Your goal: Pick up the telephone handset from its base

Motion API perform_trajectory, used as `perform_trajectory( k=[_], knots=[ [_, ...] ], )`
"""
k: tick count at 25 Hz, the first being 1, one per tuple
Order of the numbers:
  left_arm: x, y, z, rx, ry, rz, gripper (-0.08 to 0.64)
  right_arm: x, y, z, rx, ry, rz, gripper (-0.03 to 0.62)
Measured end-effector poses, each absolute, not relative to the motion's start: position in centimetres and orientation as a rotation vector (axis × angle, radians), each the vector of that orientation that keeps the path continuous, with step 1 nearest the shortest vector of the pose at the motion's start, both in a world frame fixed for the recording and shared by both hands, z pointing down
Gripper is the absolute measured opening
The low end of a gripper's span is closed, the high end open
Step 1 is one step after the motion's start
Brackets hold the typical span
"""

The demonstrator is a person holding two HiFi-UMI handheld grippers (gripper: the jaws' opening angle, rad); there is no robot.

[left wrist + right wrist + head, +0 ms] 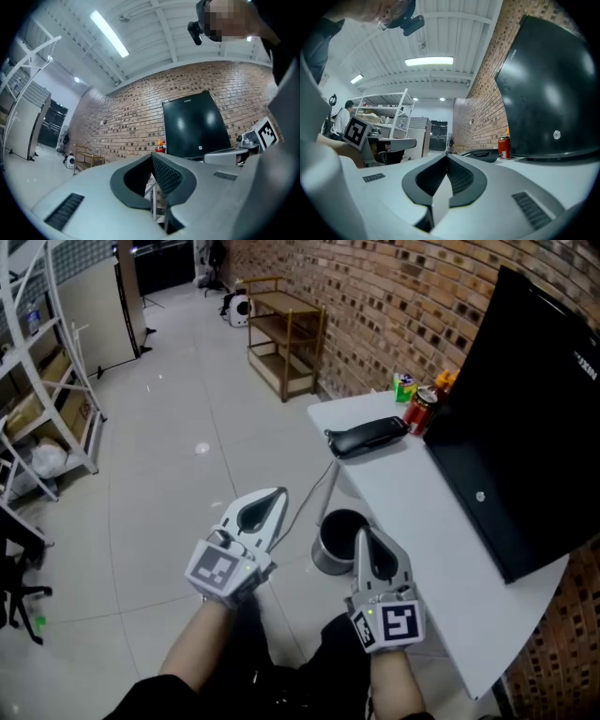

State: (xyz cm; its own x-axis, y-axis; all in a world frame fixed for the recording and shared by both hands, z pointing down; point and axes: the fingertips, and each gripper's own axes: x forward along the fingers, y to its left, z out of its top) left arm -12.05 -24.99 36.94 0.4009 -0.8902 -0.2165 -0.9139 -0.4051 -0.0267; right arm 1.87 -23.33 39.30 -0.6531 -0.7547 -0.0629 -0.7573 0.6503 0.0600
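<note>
You held both grippers with jaws together and empty: the left gripper (277, 493) off the table's (427, 549) left edge, the right gripper (362, 536) at that edge. The phone (367, 437) sat near the far left corner, just beside a red can (420, 411), well apart from both grippers.

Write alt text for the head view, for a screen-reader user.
The left gripper and right gripper, fingers closed on nothing, point toward a white table where the black telephone handset lies untouched at the far end. A red can stands beside it, and a large black panel stands by the brick wall.
</note>
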Motion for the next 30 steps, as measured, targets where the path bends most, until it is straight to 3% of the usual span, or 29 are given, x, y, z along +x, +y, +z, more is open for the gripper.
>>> perform_trajectory(
  k=[13, 23, 30],
  knots=[
    [-9.4, -29.4, 35.6, -2.648, 1.397, 0.309, 0.003, 3.2, -26.2, 36.3, -1.530, 2.657, 0.209, 0.011],
    [-2.6, -30.5, 35.1, -2.785, 1.170, 0.364, 0.003, 10.5, -25.2, 34.4, -1.799, 2.470, 0.235, 0.011],
    [-1.9, -30.4, 34.6, -2.801, 1.128, 0.344, 0.003, 10.0, -25.4, 34.7, -1.820, 2.484, 0.228, 0.011]
  ],
)
